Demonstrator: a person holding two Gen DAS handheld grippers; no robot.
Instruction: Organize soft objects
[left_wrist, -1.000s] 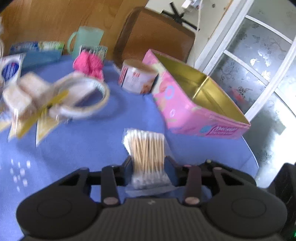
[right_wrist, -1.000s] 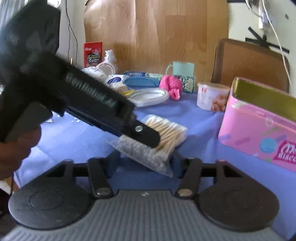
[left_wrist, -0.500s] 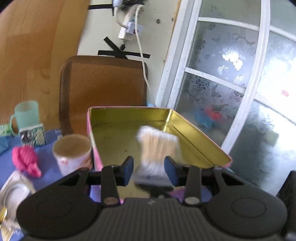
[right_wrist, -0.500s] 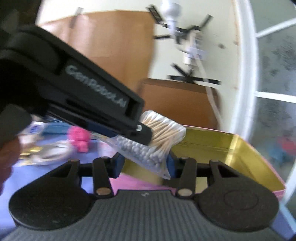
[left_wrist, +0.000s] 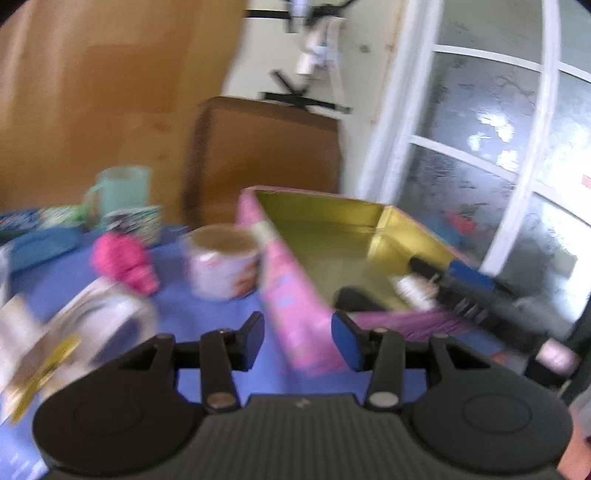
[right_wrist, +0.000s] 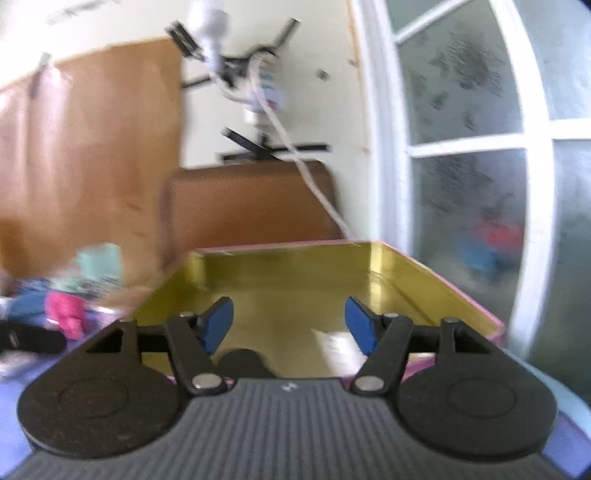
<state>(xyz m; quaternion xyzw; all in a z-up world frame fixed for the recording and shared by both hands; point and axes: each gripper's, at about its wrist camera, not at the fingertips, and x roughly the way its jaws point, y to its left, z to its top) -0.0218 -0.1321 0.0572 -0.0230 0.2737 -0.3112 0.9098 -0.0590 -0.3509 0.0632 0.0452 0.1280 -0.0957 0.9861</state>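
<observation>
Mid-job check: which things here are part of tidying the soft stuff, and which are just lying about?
Job:
pink tin, open, gold inside
swab pack, lying in the tin
pink soft lump on the cloth
left tool and right tool, both open and holding nothing

Lying about:
paper cup
green mug
tape roll
chair

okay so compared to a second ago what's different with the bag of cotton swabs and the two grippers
Both grippers let go. The left gripper and right gripper are now open and empty; the clear bag of cotton swabs, carried from the blue table to the pink tin with the gold inside, appears to lie in it. The left gripper has drawn back outside the tin. The pink fluffy ball and paper cup stayed put.
</observation>
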